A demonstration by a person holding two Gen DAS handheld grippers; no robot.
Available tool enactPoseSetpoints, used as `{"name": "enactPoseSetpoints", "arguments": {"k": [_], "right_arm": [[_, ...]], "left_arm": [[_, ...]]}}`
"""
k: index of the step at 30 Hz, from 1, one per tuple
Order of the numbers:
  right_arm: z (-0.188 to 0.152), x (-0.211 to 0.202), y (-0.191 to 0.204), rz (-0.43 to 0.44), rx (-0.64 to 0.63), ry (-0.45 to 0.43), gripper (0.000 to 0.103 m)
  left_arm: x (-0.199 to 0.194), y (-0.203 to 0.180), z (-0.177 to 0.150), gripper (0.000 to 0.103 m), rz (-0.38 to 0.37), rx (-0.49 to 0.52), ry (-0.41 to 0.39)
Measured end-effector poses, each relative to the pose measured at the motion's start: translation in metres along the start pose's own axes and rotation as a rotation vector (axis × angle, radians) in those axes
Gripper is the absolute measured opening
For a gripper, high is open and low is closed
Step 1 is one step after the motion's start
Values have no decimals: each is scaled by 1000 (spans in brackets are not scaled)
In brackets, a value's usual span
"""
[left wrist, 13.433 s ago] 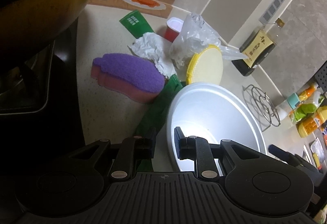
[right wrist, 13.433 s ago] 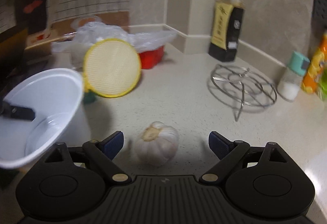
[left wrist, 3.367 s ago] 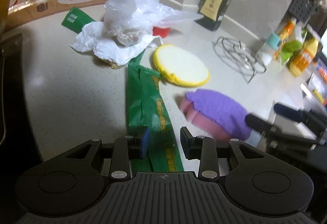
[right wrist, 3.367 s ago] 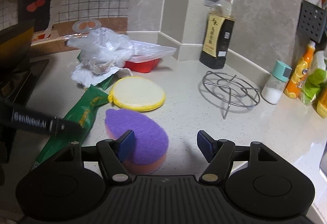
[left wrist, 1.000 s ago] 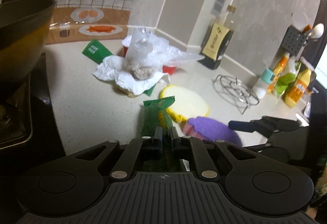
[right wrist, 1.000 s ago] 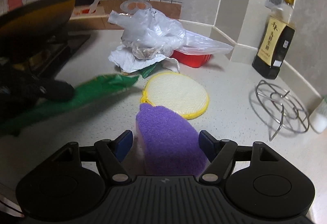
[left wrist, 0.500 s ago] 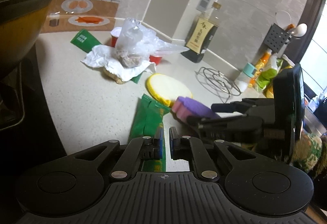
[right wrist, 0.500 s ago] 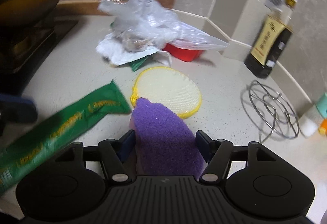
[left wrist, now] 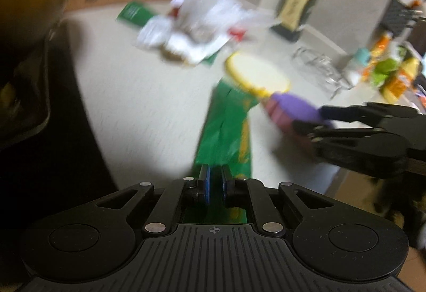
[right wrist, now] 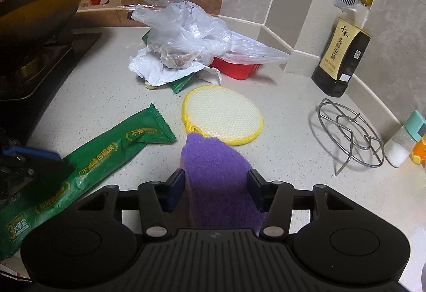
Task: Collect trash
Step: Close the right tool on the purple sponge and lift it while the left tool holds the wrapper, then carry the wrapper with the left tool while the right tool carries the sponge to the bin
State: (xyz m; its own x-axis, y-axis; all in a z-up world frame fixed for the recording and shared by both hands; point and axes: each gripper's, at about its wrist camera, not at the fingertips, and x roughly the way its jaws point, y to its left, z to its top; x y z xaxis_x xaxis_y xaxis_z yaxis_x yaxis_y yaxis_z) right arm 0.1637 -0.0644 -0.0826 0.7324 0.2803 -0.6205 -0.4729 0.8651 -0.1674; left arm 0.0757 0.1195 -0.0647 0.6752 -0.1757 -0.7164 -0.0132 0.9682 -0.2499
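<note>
A: Far left, a dark wok (right wrist: 40, 12) sits on the black stove (right wrist: 45, 63). What is inside it cannot be seen.

B: Next, the left tongs (left wrist: 215, 182) are clenched on a long green wrapper (right wrist: 87, 167), gripping it near one end. The rest of the wrapper lies across the pale surface (right wrist: 106, 95), its crimped far end close to the yellow pad (right wrist: 223, 113). The left wrist view is blurred, though the grip reads clearly.

A: And the containers?

B: Toward the back wall, a clear plastic bag (right wrist: 186, 28) holds a brownish clump of scraps. It rests on crumpled white paper (right wrist: 157, 68), with a second green wrapper (right wrist: 182, 84) poking out from under the pile. Just right of the bag is a red tray (right wrist: 234, 68), partly covered by the bag's tail. Its contents are hidden.

A: In the middle?

B: The right tongs (right wrist: 216, 189) are closing around a purple sponge (right wrist: 215, 175). The sponge is between the pads, its tip touching the yellow pad's rim. In the left wrist view the sponge shows a pink underside.

A: Farther right?

B: A wire trivet (right wrist: 348, 135), then a dark sauce bottle (right wrist: 343, 49) with liquid nearly to its shoulder, standing in the corner. At the edge, a teal-capped shaker (right wrist: 404, 140) holds white grains.
</note>
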Motion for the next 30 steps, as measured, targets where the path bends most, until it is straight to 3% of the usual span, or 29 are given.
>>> {"name": "enactPoseSetpoints", "arguments": {"k": [2,11,20,24,30], "right_arm": [[-1,-1,0,4,0,-2,52],[-7,-4,-1,31,-21,-25,58],[-10,-1,-2,52,-11,-57,65],[-7,1,-6,63,33,-65,65],[-8,3,-8,79,51,-83,68]], "left_arm": [[-1,1,-1,10,2,-14,-3],[3,-19,-4,13,89,118,-24],[-8,-2,11,16,39,-8,-58],[-2,-10,18,18,120,81,-27],[13,-23,19,19,143,134,25]]}}
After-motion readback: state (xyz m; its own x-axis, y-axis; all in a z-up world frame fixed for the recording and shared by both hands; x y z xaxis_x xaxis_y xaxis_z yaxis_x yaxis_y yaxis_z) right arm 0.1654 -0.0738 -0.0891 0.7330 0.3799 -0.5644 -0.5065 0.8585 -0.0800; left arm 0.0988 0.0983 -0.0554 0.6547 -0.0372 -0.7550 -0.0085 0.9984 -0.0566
